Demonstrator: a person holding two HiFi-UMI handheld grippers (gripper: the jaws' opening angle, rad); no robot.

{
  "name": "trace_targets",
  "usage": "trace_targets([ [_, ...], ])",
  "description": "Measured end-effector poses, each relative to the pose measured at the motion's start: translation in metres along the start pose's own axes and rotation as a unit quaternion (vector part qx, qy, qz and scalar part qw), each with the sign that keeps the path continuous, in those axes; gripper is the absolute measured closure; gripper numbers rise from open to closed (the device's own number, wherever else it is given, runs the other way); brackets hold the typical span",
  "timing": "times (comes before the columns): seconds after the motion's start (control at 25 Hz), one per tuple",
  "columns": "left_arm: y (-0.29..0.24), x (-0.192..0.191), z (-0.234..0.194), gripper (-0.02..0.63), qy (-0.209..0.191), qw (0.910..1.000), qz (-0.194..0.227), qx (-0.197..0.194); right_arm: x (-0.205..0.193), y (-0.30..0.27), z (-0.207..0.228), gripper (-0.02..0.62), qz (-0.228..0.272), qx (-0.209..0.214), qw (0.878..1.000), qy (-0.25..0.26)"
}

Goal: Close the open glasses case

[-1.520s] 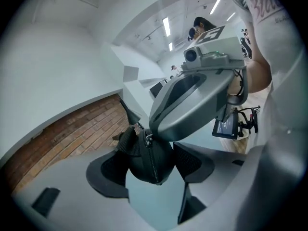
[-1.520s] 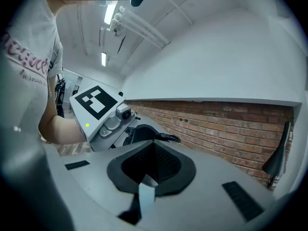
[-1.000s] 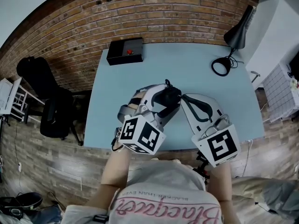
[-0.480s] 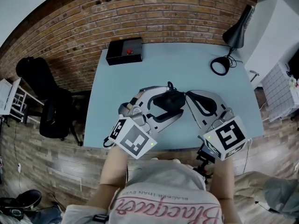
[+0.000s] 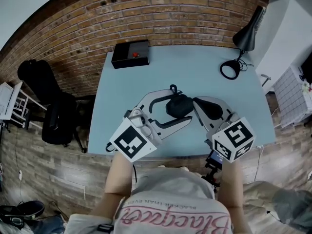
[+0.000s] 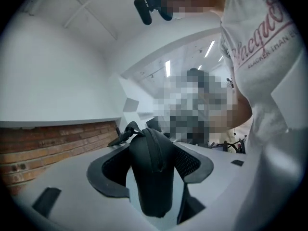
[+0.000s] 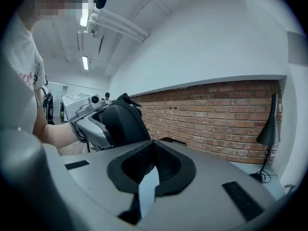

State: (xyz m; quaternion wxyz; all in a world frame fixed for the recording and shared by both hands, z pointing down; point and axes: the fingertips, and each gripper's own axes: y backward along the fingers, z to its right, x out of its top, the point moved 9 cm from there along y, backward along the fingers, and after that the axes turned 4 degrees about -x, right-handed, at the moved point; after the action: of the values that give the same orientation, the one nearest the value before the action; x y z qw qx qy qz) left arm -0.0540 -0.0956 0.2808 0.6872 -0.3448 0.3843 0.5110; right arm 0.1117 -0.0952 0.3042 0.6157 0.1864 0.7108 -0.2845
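Note:
The black glasses case [image 5: 178, 106] sits between the fingers of my left gripper [image 5: 174, 108], just above the blue table [image 5: 146, 77] near its front middle. In the left gripper view the case [image 6: 151, 172] stands on end between the two dark pads, its halves together along a seam, and my left gripper [image 6: 150, 163] is shut on it. My right gripper [image 5: 197, 102] points at the case's right side from close by. Its pads meet at the tips with nothing between them [image 7: 151, 147]. In the right gripper view the case [image 7: 122, 124] stays to the left of those jaws.
A black box with a red button [image 5: 130, 53] lies at the table's far left corner. A black desk lamp [image 5: 245, 35] stands at the far right, its round base [image 5: 230, 70] on the table. A dark chair [image 5: 57, 117] stands left of the table, and a brick wall runs behind it.
My left gripper's marker cube has swung left and down while it keeps the case. My right gripper has turned, and its tips have closed in beside the case.

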Motion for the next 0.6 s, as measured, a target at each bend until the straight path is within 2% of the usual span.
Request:
trace_targets([
  [0.16,-0.002,-0.014,-0.005,0.334,0.025,0.9976,-0.057,0.03,0.005,0.006,0.005,0.575,0.021,-0.028,0.999,-0.014],
  [0.48,-0.007,-0.037,-0.012,0.328,0.033,0.9872,-0.141,0.067,0.016,0.011,0.005,0.575,0.053,-0.033,0.998,0.0],
  [0.6,-0.01,-0.039,-0.014,0.291,0.032,0.9837,-0.161,0.073,0.019,0.011,0.002,0.575,0.056,-0.02,0.998,0.004],
])
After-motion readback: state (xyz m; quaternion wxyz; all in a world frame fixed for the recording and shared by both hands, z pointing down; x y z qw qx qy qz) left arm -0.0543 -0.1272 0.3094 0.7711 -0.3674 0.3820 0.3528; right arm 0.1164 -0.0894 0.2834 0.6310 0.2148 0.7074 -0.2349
